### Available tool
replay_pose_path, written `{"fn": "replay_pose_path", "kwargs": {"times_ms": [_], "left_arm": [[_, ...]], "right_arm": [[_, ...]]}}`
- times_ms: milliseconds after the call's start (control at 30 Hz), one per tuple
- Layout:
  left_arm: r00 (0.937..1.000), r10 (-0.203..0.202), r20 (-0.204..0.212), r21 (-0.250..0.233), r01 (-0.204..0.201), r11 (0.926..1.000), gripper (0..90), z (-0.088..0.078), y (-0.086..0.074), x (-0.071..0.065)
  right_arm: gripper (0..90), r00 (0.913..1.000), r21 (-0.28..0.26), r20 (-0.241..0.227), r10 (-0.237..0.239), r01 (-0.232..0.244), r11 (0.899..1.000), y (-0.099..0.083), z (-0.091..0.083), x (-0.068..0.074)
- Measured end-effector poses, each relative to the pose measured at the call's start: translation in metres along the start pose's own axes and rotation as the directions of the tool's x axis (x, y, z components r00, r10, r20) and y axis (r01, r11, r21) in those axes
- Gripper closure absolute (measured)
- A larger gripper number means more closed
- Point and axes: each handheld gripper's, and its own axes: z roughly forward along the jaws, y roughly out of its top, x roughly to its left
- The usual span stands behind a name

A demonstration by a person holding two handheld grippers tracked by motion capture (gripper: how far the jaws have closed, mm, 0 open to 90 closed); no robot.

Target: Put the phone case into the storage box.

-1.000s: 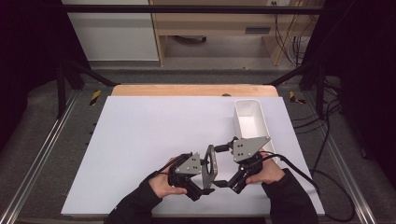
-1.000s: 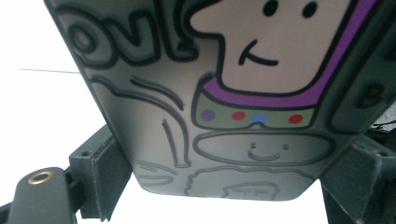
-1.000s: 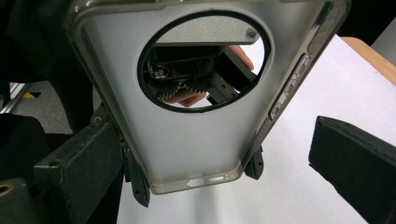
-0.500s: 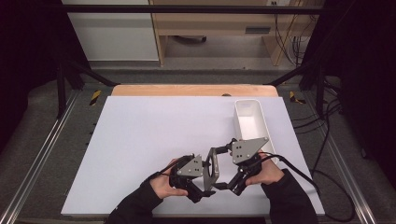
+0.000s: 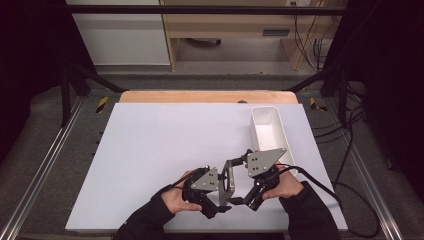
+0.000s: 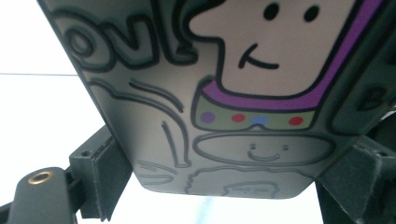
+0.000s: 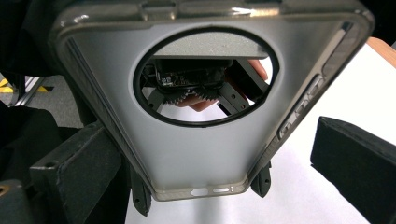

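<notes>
Both grippers meet over the table's [image 5: 150,150] near edge: my left gripper [image 5: 226,186] clamps the cartoon-printed phone case [image 5: 229,175]; the right gripper's [image 5: 243,162] jaws stand wide around it.

The person wears long dark sleeves [image 5: 150,222] that cover both forearms down to the wrists. Each hand carries a black handheld gripper topped by a grey three-cornered metal plate dotted with small dark screw holes: the left gripper [image 5: 220,192] and the right gripper [image 5: 240,170]. A thick black cable [image 5: 320,187] trails from the right gripper in a long loop; a thinner black one leaves the left gripper. In the left gripper view its matte black, blocky fingers [image 6: 105,170] show, with a brass-coloured threaded insert [image 6: 39,177] in a rounded black part beside them. The right gripper's fingers [image 7: 355,161] are likewise black and slab-like.
</notes>
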Motion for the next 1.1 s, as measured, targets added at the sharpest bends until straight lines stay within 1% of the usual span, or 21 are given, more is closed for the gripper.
{"fn": "replay_pose_path", "kwargs": {"times_ms": [300, 533, 700, 967, 1100], "left_arm": [[0.9999, 0.008, 0.009, 0.014, -0.008, 0.9999, 11.4, 0.0026, -0.0002, -0.0013], [0.9997, 0.014, 0.018, 0.026, -0.015, 0.9996, 11.4, 0.0046, -0.0006, -0.0020], [0.9997, 0.012, 0.020, 0.024, -0.013, 0.9996, 11.4, 0.0040, -0.0006, -0.0018], [0.9997, 0.006, 0.024, 0.023, -0.006, 0.9997, 11.4, 0.0035, -0.0010, -0.0017], [0.9995, -0.004, 0.031, 0.018, 0.004, 0.9998, 11.2, 0.0027, -0.0007, -0.0014]], "right_arm": [[3.8, 0.9998, -0.004, -0.016, -0.007, 0.007, 1.000, -0.0007, 0.0012, 0.0011], [6.7, 0.9994, -0.006, -0.032, -0.016, 0.016, 1.000, -0.0014, 0.0024, 0.0019], [10.9, 0.9989, -0.014, -0.044, -0.018, 0.017, 1.000, -0.0013, 0.0018, 0.0025], [11.4, 0.9988, -0.020, -0.045, -0.020, 0.019, 1.000, -0.0017, 0.0022, 0.0025], [11.6, 0.9988, -0.024, -0.048, -0.011, 0.009, 1.000, -0.0013, 0.0016, 0.0020]]}}
